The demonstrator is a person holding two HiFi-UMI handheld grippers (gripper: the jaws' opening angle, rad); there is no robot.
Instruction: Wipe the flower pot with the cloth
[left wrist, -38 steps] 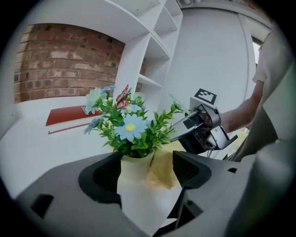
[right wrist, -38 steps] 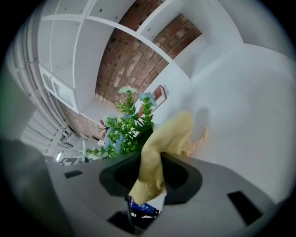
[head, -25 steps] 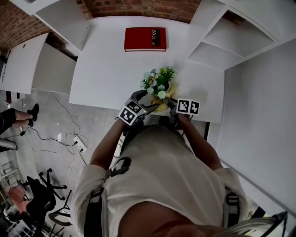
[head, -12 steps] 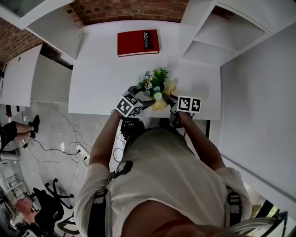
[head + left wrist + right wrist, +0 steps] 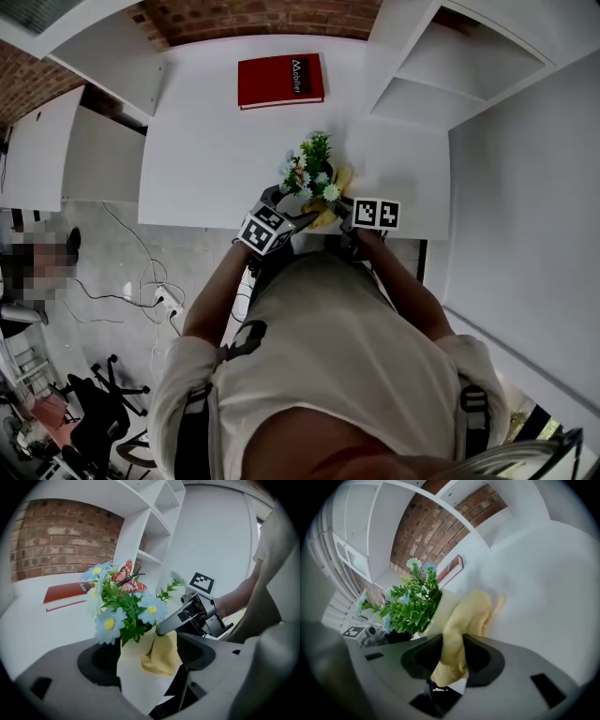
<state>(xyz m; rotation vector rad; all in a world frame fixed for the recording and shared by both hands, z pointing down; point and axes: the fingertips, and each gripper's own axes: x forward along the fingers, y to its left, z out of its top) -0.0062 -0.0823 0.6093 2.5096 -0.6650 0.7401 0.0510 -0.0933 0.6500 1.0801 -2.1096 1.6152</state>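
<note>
Left tool (image 5: 147, 653), jaws just opening wide, is straddling the flower pot (image 5: 133, 672) at the worktop (image 5: 216, 141) edge. Right tool (image 5: 452, 656) is clamping the limp cloth (image 5: 471, 609) beside the pot. The pot is looking light and tippy, so I'm bracing its walls.

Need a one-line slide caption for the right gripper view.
Right gripper clamps a yellow cloth that drapes against the cream flower pot of artificial flowers on a white table.
</note>
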